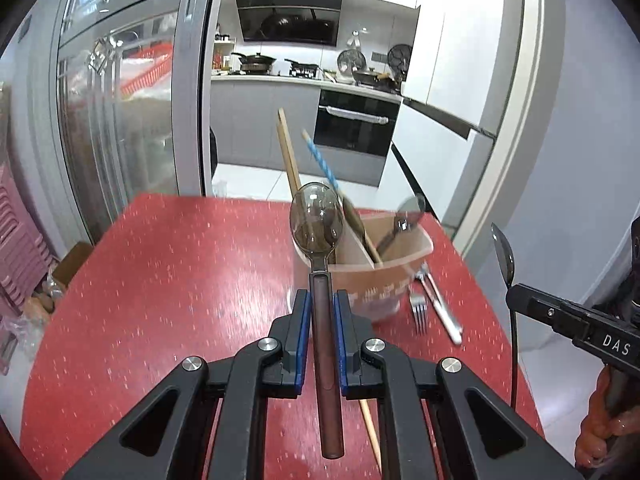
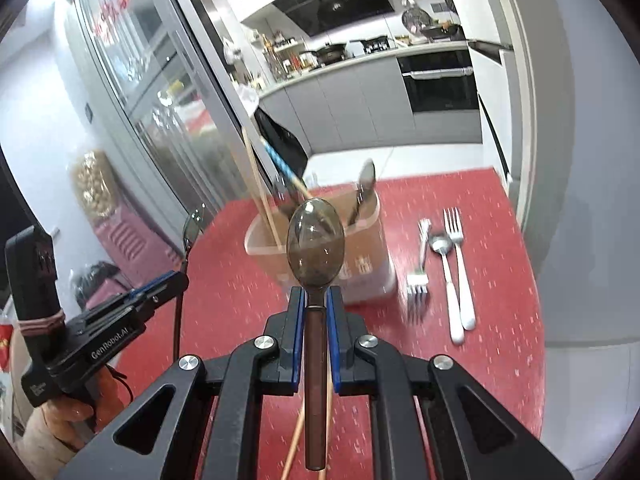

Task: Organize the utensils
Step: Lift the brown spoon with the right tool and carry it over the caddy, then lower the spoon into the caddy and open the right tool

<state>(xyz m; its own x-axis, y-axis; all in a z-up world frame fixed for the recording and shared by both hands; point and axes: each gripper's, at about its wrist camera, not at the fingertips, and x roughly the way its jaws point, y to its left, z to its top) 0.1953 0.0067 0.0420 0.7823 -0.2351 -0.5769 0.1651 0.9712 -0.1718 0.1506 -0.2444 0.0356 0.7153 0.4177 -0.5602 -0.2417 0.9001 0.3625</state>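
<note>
Evidently each hand-held gripper, left gripper (image 1: 321, 300) and right gripper (image 2: 316, 296), clamps a brown-handled smoky translucent spoon (image 1: 317, 220) bowl-up above the red speckled table (image 1: 180, 260), short of the divided tan utensil holder (image 1: 396, 256) at twelve o'clock, for handle-first insertion.

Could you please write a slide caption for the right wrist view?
Right gripper shut on a brown-handled spoon, before a utensil holder.

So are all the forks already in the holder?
No, the forks lie flat on the red table, beside the holder, not in it.
</note>
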